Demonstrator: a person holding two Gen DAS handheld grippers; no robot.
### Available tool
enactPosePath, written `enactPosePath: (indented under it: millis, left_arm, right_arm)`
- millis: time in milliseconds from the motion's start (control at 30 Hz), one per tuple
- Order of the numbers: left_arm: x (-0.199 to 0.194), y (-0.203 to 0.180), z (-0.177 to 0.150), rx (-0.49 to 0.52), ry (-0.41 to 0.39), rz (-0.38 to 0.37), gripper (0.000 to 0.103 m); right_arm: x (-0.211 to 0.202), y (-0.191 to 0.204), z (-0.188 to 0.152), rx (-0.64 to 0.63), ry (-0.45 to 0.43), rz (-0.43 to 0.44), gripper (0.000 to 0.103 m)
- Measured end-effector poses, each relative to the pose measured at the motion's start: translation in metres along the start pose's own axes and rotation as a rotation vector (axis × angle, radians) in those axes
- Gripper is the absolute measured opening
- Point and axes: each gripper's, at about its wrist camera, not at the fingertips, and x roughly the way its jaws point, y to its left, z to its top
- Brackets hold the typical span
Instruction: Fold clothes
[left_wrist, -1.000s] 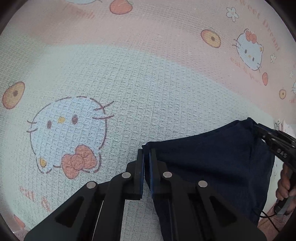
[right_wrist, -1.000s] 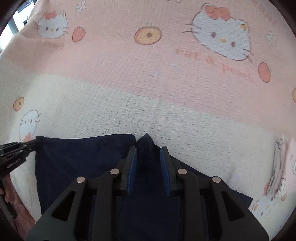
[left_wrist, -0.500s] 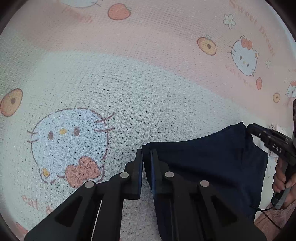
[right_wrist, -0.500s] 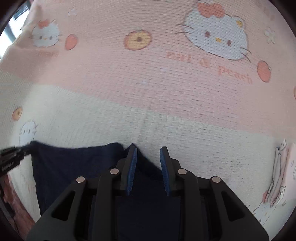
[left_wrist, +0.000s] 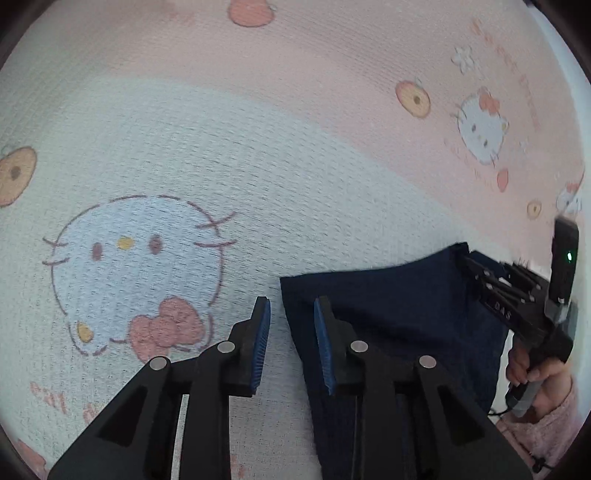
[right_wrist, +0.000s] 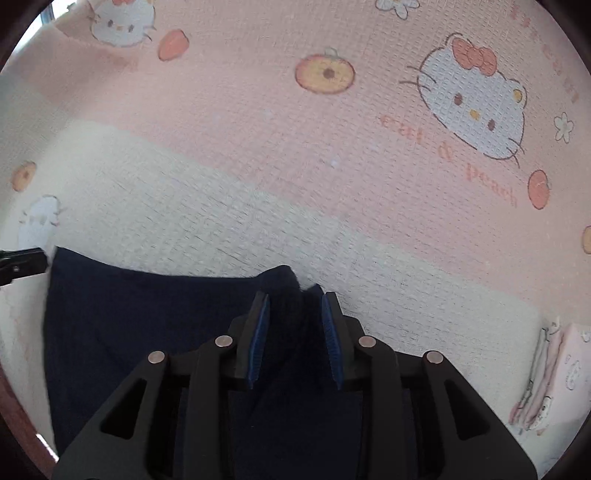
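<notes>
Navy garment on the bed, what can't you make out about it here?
- Navy garment, left wrist view: near part hidden under the left gripper.
- Right wrist view: whether the right gripper pinches the raised fold; dark on dark.
- Garment type: bottom edges crop it.

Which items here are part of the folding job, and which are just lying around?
In the job: navy garment; left tongs, jaws just opened, the garment's corner loose between them; right tongs, closed on a bunched fold of the garment.
Lying about: cartoon-cat blanket underneath; stack of pink cloths at the right edge.
</notes>
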Motion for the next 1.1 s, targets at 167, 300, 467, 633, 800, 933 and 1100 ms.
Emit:
enactPosePath:
  millis: [167, 300, 467, 633, 800, 933, 1100]
  left_arm:
    - [-0.008, -0.018, -0.001, 0.020, -0.036, 0.069, 0.026]
    - [-0.013, -0.057, -0.010, 0.116, -0.032, -0.060, 0.026]
    - [0.018, -0.156, 0.019, 0.326, -0.061, -0.135, 0.026]
    - [0.043, -0.234, 0.040, 0.420, -0.020, -0.230, 0.026]
    - [0.032, -0.227, 0.010, 0.509, 0.031, -0.150, 0.026]
    - [0.037, -0.220, 0.016, 0.496, 0.000, -0.035, 0.026]
    - [0.025, -0.220, 0.025, 0.494, -0.062, 0.025, 0.026]
  right_arm:
    - [-0.030, -0.040, -0.024, 0.232, -0.004, 0.097, 0.028]
    - [-0.073, -0.066, -0.058, 0.306, -0.014, 0.109, 0.029]
    - [-0.087, -0.122, -0.106, 0.357, 0.041, -0.035, 0.030]
    - [-0.070, -0.179, -0.137, 0.520, 0.073, -0.039, 0.032]
    - [-0.050, -0.192, -0.142, 0.477, 0.059, -0.032, 0.035]
    - [-0.048, -0.196, -0.140, 0.446, 0.051, -0.056, 0.034]
    - [-0.060, -0.202, -0.149, 0.430, 0.072, -0.142, 0.034]
